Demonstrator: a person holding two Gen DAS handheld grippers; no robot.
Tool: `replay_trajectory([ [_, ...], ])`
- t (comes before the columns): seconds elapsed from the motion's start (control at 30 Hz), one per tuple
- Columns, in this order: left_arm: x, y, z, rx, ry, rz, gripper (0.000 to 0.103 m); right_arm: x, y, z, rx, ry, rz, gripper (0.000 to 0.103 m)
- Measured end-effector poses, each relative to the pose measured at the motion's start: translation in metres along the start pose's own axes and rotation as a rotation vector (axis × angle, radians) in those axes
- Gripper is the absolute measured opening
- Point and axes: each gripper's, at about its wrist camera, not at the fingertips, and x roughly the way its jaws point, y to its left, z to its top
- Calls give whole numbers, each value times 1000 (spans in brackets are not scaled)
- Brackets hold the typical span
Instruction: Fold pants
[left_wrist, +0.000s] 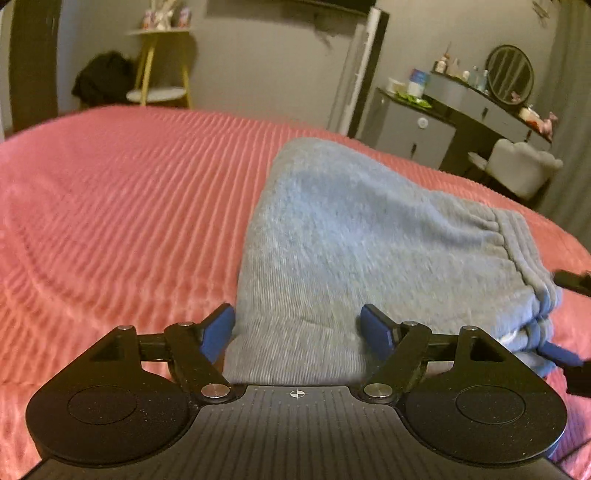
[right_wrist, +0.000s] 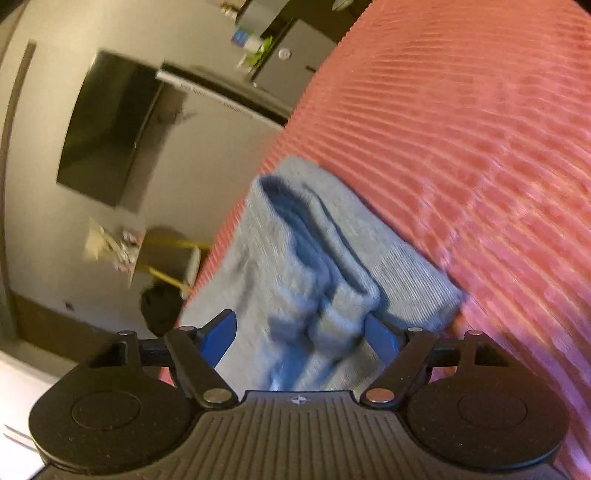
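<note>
Taking the pants as landmark: they lie folded in a thick blue-grey bundle on the bed, right of its middle in the left wrist view. To their left the pink ribbed cover runs bare and wide to the bed's far edge; beyond that edge stand a yellow-legged stool and a dark heap; behind the pants, past the far edge, a white tower, then a desk with a round mirror and a chair to the right. The left hand-held gripper spreads its blue fingers wide over the pants' near end, clasping nothing; the right hand-held gripper, also spread, straddles the bundle's layered edge, and its tips show at the waistband side.
</note>
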Motion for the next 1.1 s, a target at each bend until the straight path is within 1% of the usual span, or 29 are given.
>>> replay_trajectory([
  [0.03,-2,1,-2,-15,-1,2,82,8,-3,3,22,13,-13,80],
  [0.13,1,4,-1,-73,6,-12,84,35,-6,4,58,72,-4,79],
  [0.17,3,7,0,-82,6,-18,84,39,-4,4,52,74,-8,79],
  [0.2,5,9,-1,-90,2,-23,85,44,1,3,31,65,-25,73],
  [0.23,5,12,-4,-98,-1,-22,85,48,7,1,3,47,-63,54],
  [0.27,6,14,-4,-111,2,-24,85,49,14,-1,-29,35,-94,51],
  [0.3,3,15,-5,-128,-7,-35,82,46,21,-4,-63,19,-112,47],
  [0.37,-7,21,-4,-161,-66,-58,82,33,38,-10,-159,-28,-119,44],
  [0.4,-12,23,-3,-164,-99,-73,83,25,47,-16,-230,-56,-120,44],
  [0.43,-14,24,-3,-166,-117,-79,84,20,51,-20,-291,-77,-129,44],
  [0.47,-14,25,-1,-166,-113,-76,85,17,54,-25,-362,-94,-152,44],
  [0.5,-9,25,-1,-162,-85,-59,85,17,53,-28,-407,-100,-173,44],
  [0.57,7,22,-2,-137,6,-2,85,29,43,-30,-470,-66,-261,46],
  [0.6,12,21,-4,-124,30,10,85,32,36,-31,-480,-51,-280,48],
  [0.67,7,19,-4,-112,9,11,85,29,40,-29,-484,-51,-287,54],
  [0.7,5,17,-3,-96,3,-2,85,25,47,-27,-492,-58,-305,63],
  [0.73,4,14,-4,-70,8,-15,85,21,57,-26,-513,-86,-339,71],
  [0.8,8,6,-5,-26,18,6,86,8,75,-27,-593,-191,-382,71],
  [0.83,9,1,-6,1,12,23,86,3,86,-28,-658,-248,-415,71],
  [0.87,10,-2,-6,21,4,26,86,-1,97,-30,-721,-298,-427,71],
  [0.9,10,-5,-6,38,-1,24,86,-2,106,-31,-768,-318,-402,71],
  [0.93,10,-8,-7,48,-4,23,86,-1,115,-32,-816,-313,-352,68],
  [0.97,10,-9,-7,51,-7,26,86,5,122,-34,-862,-286,-295,66],
  [1.03,9,-9,-7,44,-8,21,87,28,131,-43,-946,-202,-219,52],
  [1.07,10,-8,-7,31,-4,19,87,43,135,-47,-985,-159,-213,49],
  [1.1,11,-6,-8,17,0,15,88,60,138,-51,-1025,-123,-222,41],
])
